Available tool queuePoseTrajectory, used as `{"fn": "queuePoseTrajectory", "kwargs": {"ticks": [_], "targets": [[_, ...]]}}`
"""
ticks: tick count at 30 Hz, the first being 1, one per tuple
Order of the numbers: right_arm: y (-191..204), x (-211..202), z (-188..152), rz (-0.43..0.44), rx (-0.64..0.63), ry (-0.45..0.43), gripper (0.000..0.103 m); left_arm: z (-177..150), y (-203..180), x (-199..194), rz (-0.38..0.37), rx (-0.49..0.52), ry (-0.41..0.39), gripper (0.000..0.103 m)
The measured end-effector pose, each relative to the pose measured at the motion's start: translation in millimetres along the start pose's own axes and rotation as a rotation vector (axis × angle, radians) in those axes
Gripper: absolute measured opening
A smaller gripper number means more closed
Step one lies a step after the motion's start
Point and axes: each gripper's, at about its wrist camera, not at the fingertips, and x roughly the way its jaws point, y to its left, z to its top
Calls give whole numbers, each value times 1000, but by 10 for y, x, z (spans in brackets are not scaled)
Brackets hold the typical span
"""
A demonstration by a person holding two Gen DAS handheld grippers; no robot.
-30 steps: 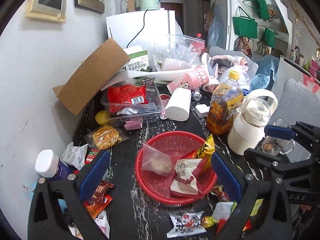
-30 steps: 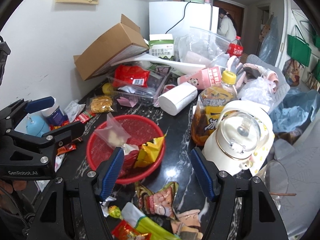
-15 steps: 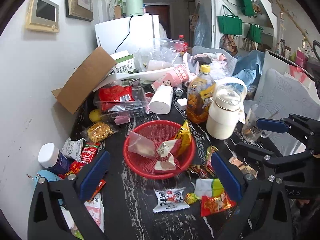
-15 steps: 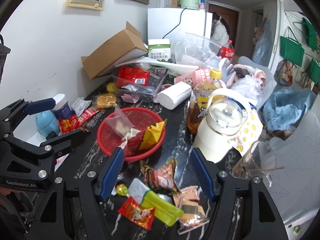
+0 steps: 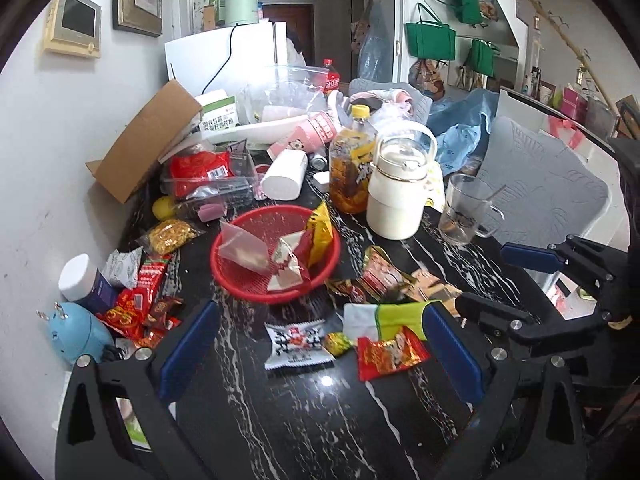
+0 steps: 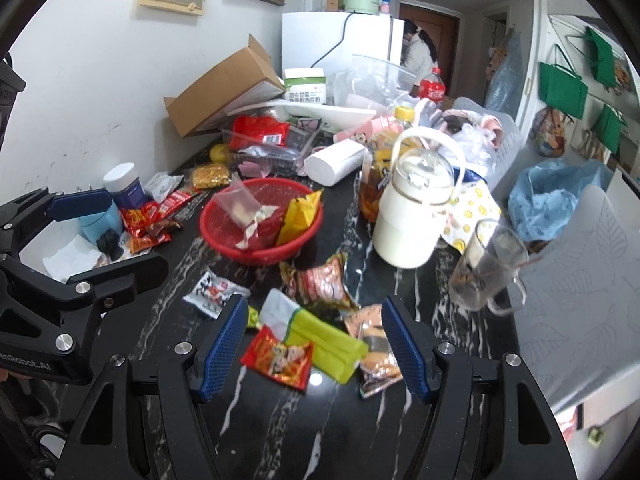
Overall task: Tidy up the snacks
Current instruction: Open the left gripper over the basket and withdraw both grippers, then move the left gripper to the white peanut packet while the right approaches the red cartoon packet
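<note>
Both claws, left [image 5: 320,344] and right [image 6: 314,340], gaping empty, have backed from the red basket [image 5: 240,280].

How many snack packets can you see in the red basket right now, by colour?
Clear bag: 1
White-and-red packet: 1
Yellow packet: 1
Total in the red basket: 3

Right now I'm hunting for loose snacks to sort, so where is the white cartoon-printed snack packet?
In the left wrist view the white cartoon-printed snack packet lies flat on the black marble table, just in front of the red plastic basket.
</note>
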Motion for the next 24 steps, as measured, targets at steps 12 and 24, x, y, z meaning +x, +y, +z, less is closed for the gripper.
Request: {"fn": "queuePoseTrajectory", "kwargs": {"ticks": [12, 24], "targets": [[33, 78, -475, 15, 79, 96, 70, -414, -88, -15, -30, -19, 41, 102], [57, 399, -766, 65, 141, 186, 71, -700, -12, 254, -67, -76, 114, 102]]}}
